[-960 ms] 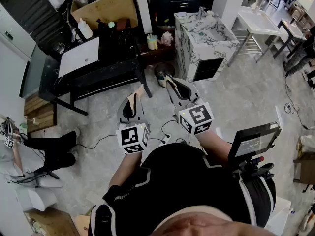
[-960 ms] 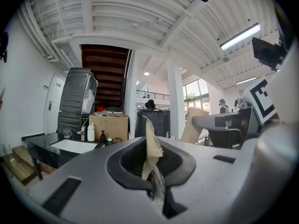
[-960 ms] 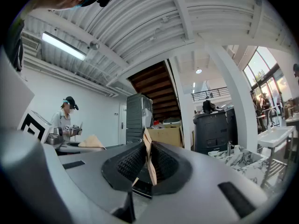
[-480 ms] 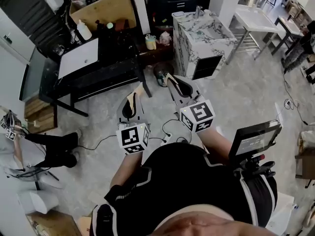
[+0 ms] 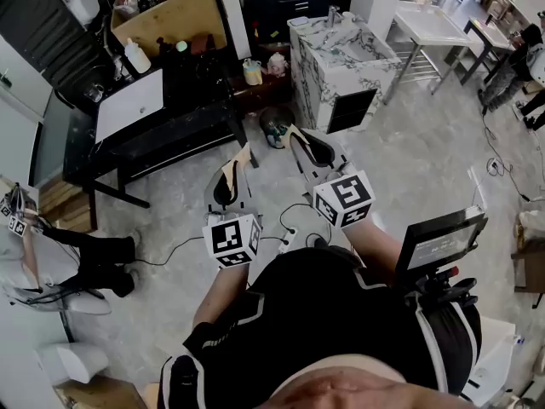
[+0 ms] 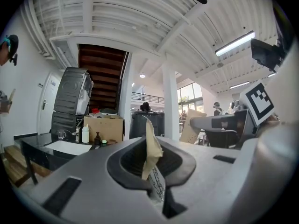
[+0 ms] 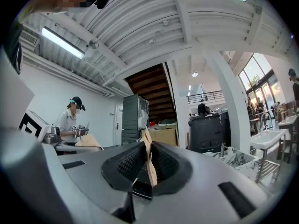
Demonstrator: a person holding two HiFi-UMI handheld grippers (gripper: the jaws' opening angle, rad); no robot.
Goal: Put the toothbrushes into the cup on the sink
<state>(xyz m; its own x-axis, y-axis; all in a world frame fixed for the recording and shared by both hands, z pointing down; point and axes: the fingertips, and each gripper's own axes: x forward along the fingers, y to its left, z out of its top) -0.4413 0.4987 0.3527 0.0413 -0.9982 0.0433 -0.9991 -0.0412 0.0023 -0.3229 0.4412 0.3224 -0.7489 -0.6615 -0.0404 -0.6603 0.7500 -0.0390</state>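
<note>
Pinching a tan packet (image 6: 152,149) each, left gripper (image 5: 228,177) and right gripper (image 5: 305,143) sit short of the marble sink (image 5: 341,54), right nearer.

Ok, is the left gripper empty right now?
No, the left gripper is shut on a tan paper strip standing between its jaws.

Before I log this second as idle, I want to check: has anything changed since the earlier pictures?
Only the head view turned a little: the marble sink cabinet and the black table slid slightly left in the picture. Nothing was taken or let go. The left gripper stays shut on its tan paper packet, the right gripper on its brown card strip.
</note>
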